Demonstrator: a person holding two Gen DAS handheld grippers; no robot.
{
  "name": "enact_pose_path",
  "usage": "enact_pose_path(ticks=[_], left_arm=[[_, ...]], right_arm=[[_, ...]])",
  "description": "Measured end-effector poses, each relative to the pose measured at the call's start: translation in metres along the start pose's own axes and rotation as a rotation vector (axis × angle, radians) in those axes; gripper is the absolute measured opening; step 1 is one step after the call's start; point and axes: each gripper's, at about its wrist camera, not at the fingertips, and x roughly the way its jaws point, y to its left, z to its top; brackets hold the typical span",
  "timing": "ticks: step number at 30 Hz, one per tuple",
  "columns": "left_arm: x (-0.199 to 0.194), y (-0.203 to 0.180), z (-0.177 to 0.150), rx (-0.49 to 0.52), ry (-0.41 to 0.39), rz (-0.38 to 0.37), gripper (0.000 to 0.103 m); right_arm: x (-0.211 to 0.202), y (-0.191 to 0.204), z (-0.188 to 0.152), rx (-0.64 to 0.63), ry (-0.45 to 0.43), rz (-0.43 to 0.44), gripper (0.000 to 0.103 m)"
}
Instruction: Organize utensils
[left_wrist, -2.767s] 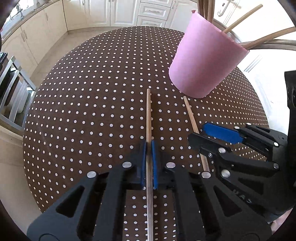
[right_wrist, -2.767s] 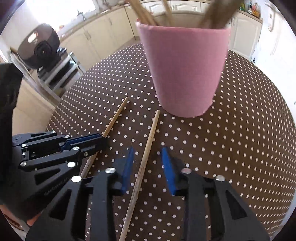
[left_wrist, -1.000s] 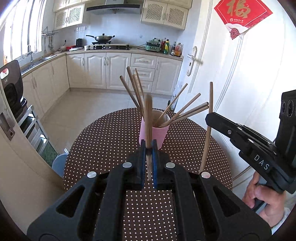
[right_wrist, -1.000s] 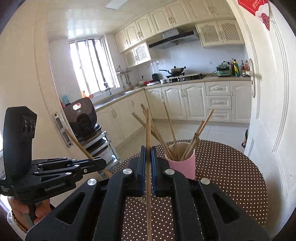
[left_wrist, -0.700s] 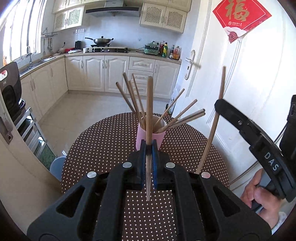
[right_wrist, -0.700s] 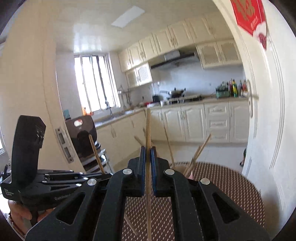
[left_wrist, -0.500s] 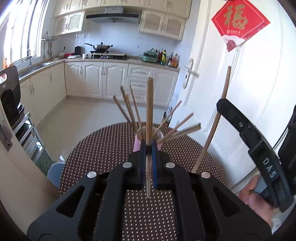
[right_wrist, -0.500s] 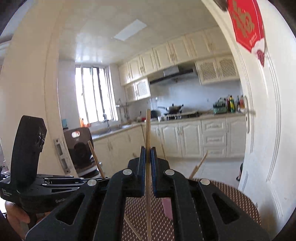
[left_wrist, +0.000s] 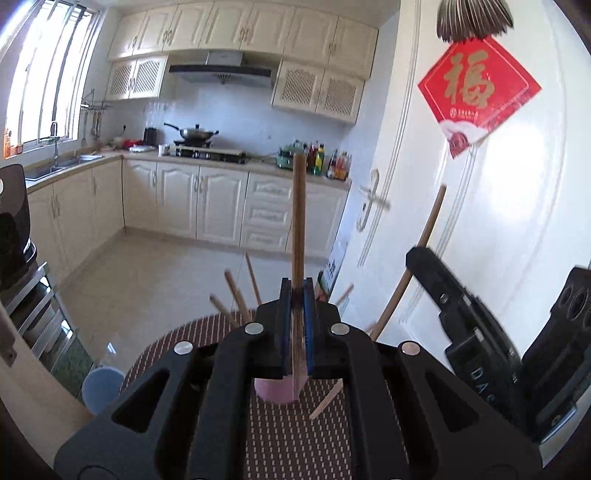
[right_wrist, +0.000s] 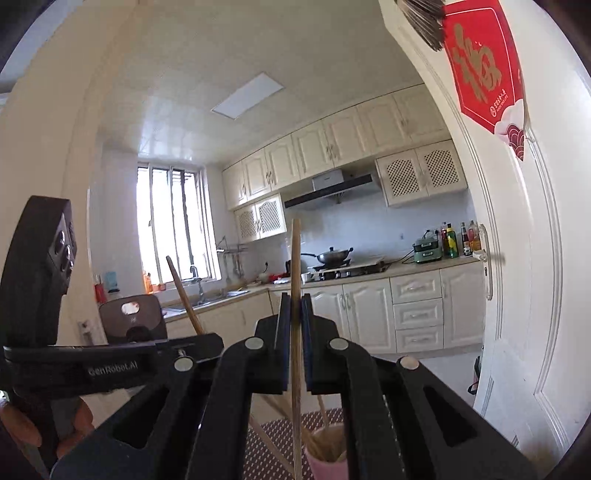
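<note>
My left gripper (left_wrist: 296, 295) is shut on a wooden chopstick (left_wrist: 297, 221) held upright, high above the pink cup (left_wrist: 279, 391) on the dotted table (left_wrist: 288, 443). Several chopsticks (left_wrist: 236, 295) stick out of the cup. My right gripper (right_wrist: 294, 306) is shut on a second wooden chopstick (right_wrist: 295, 266), also upright, above the pink cup (right_wrist: 327, 465). The right gripper's body (left_wrist: 480, 350) shows at the right of the left wrist view with its chopstick (left_wrist: 421, 251). The left gripper's body (right_wrist: 110, 358) shows at the left of the right wrist view.
A white door (left_wrist: 480, 221) with a red paper sign (left_wrist: 476, 96) stands close on the right. Kitchen cabinets (left_wrist: 221, 206) and a stove line the far wall. A metal rack (left_wrist: 33, 317) and a blue stool (left_wrist: 101, 387) stand left of the table.
Both grippers have risen further with their chopsticks and tilted upward. The cup and table now sit lower in both views.
</note>
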Motion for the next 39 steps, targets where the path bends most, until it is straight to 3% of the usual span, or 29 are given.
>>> enact_pose_path(ticks=[10,15,26,39], left_arm=[[0.031,0.016,0.006,-0.030,-0.053,-0.013,0.006],[0.051,0.025,-0.009,-0.033,-0.015,-0.018,0.006],[0.073,0.030,-0.033,-0.020,0.047,-0.002,0.007],[0.068,0.027,-0.043,0.007,0.068,-0.018,0.008]], right_arm=[[0.024,-0.006,-0.012,-0.017,-0.051,-0.063,0.004],[0.031,-0.003,-0.019,-0.060,-0.071,-0.100,0.004],[0.042,-0.007,-0.027,-0.075,-0.055,-0.093,0.004],[0.038,-0.009,-0.030,-0.073,-0.006,-0.074,0.004]])
